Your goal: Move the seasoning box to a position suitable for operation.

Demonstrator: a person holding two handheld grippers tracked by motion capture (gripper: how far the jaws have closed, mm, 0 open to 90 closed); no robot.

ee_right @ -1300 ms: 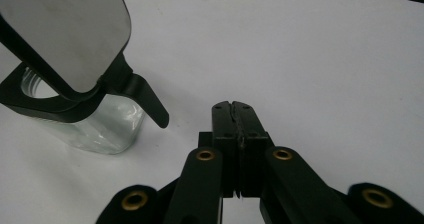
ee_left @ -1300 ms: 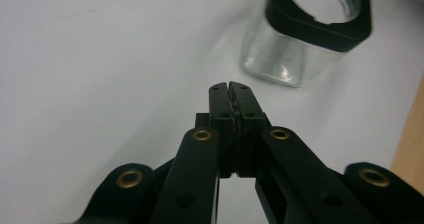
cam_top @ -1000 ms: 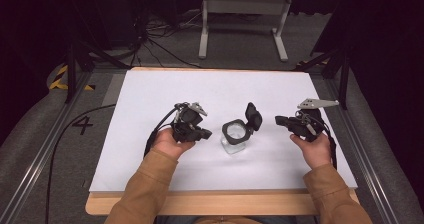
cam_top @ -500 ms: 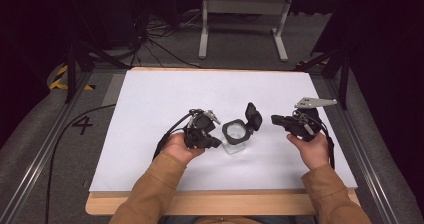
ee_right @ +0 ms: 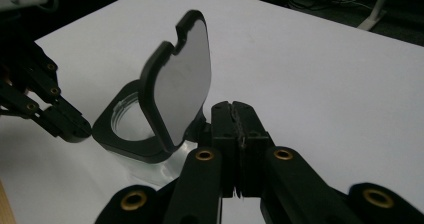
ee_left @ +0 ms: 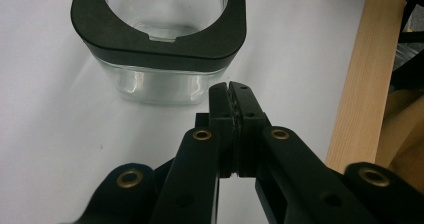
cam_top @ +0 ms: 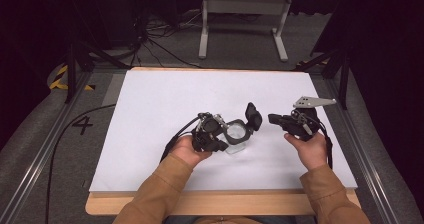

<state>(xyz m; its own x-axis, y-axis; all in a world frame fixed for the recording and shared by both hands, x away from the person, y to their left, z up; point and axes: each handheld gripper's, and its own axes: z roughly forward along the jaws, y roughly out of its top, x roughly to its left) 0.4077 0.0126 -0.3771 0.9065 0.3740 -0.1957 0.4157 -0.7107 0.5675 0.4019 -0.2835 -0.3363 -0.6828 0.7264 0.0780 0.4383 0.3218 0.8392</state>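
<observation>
A small clear glass jar [cam_top: 236,136] with a black collar [ee_left: 150,39] stands near the middle of the white table [cam_top: 165,99]. Its hinged black lid [cam_top: 253,116] stands swung open and upright on the jar's right side. My left gripper [cam_top: 223,133] is shut with nothing between its jaws, its tips [ee_left: 230,91] close beside the jar's left glass wall. My right gripper [cam_top: 272,118] is shut and empty too, its tips [ee_right: 233,109] just right of the open lid [ee_right: 182,79]. The left gripper [ee_right: 75,129] also appears beyond the collar [ee_right: 125,134] in the right gripper view.
The table's wooden front edge [cam_top: 200,204] runs just before the person's sleeves. Bare white surface lies behind and to the left of the jar. Cables and a metal stand [cam_top: 240,19] sit on the dark floor beyond the table.
My left gripper has moved right and slightly down, from a gap away up to the jar's left side. The right gripper, the jar and its lid have stayed put.
</observation>
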